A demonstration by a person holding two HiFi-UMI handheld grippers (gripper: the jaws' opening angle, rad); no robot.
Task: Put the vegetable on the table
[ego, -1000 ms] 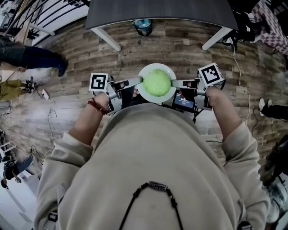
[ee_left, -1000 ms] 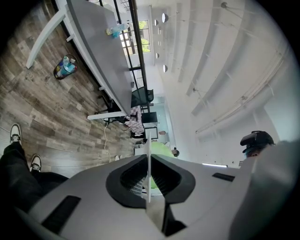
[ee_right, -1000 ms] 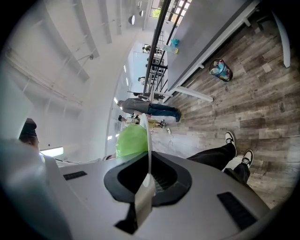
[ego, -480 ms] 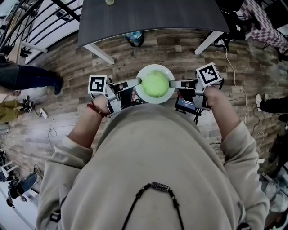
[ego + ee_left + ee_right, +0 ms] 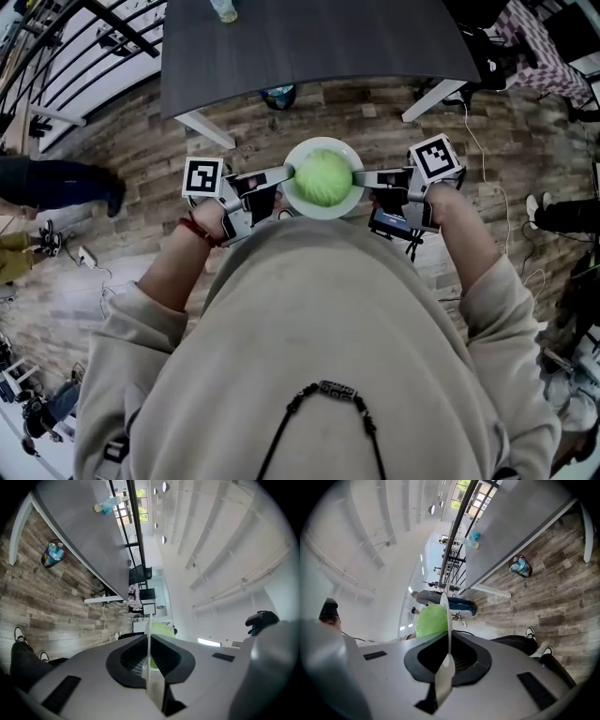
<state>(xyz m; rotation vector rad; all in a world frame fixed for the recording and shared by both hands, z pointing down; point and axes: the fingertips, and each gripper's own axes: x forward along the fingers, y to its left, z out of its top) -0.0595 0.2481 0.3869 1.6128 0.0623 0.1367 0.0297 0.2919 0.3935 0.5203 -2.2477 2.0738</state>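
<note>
A round green vegetable (image 5: 323, 177) sits on a white plate (image 5: 302, 202) held at chest height above the wooden floor. My left gripper (image 5: 289, 172) is shut on the plate's left rim and my right gripper (image 5: 358, 175) on its right rim. In the left gripper view the plate (image 5: 148, 637) runs edge-on between the jaws, the vegetable (image 5: 162, 629) just beyond. The right gripper view shows the same plate (image 5: 447, 616) clamped, with the vegetable (image 5: 430, 619) to its left. The dark grey table (image 5: 319, 37) stands ahead.
A plastic bottle (image 5: 223, 9) stands on the table's far left part. A small bin (image 5: 277, 96) with bottles sits on the floor under the table. White table legs (image 5: 208, 127) flank it. A person (image 5: 56, 178) stands at the left; cables and gear lie at the right.
The table has come nearer and fills more of the head view's top; its bottle has appeared. Both grippers keep their hold on the plate. The person at the left has slid down the view.
</note>
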